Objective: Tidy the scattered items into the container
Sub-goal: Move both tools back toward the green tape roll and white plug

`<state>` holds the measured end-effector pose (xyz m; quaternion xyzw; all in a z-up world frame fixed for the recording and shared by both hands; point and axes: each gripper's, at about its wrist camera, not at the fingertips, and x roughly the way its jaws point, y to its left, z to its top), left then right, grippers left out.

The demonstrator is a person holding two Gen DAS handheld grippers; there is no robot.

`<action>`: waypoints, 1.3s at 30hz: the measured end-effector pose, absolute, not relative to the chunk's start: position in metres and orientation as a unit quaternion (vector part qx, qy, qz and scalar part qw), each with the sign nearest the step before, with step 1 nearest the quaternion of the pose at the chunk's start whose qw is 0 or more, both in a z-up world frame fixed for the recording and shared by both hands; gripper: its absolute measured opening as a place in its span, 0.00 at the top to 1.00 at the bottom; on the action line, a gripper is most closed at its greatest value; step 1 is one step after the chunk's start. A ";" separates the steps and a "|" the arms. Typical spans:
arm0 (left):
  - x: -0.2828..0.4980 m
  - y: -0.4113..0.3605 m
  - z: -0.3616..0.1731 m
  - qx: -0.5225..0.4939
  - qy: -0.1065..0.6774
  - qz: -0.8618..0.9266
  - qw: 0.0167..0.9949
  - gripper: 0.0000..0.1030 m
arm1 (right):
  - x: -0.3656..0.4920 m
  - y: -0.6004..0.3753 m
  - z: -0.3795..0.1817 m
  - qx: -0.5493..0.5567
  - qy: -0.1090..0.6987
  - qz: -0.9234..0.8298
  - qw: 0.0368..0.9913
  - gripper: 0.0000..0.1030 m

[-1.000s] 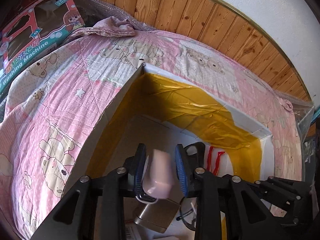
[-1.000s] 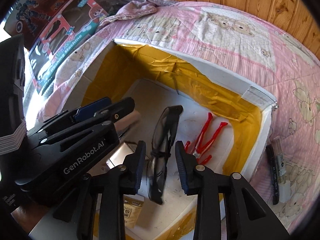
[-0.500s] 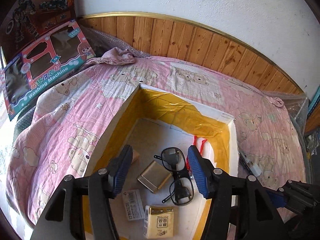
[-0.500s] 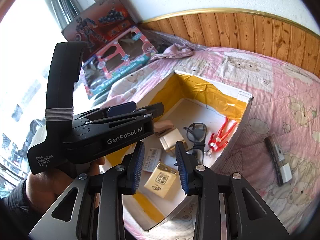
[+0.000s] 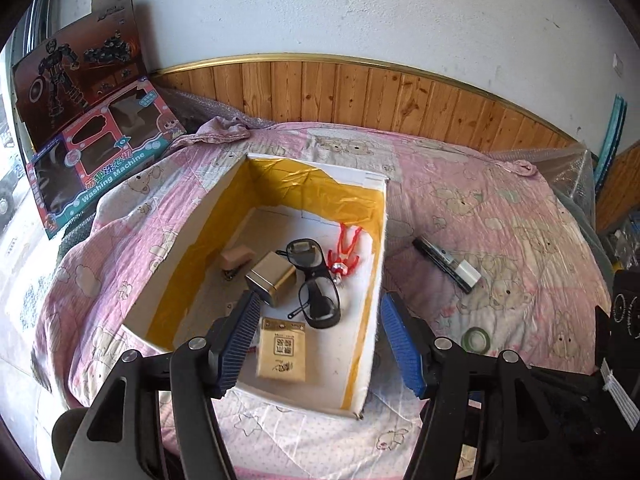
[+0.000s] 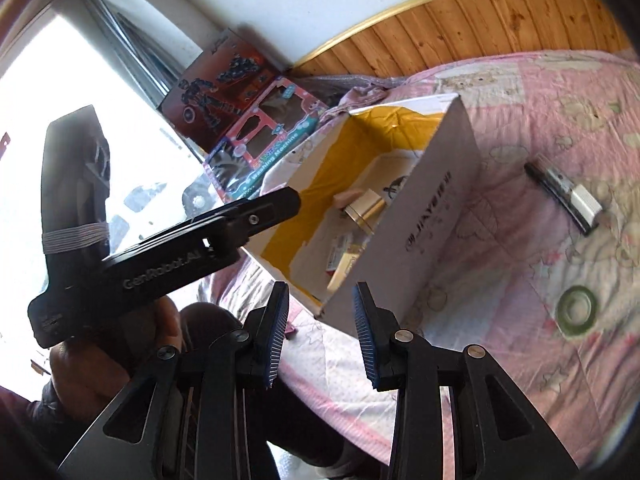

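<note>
Both the left gripper (image 5: 320, 340) and the right gripper (image 6: 322, 332) hovered above the box (image 5: 378, 280) (jaws wide, empty), sunglasses (image 5: 316, 280) lying inside below.

box (image 5: 382, 248): white, yellow-lined, open, holding glasses (image 5: 314, 282) | pen (image 5: 446, 264): left on quilt beside it | tape ring (image 5: 475, 338): flat nearby
</note>
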<state>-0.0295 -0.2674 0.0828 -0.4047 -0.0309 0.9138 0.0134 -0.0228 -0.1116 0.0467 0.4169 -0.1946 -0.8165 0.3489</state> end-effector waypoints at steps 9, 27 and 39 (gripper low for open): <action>-0.005 -0.220 0.072 -0.413 -0.028 0.909 0.047 0.38 | -0.009 -0.051 0.020 0.427 -0.239 -0.825 0.282 0.65; -0.054 -0.119 0.005 -0.498 -0.034 0.851 0.162 0.38 | -0.052 0.051 -0.028 0.489 -0.276 -0.822 0.095 0.65; -0.084 -0.086 -0.061 -0.542 -0.043 0.817 0.194 0.38 | -0.141 0.038 -0.021 0.512 -0.096 -0.846 0.110 0.64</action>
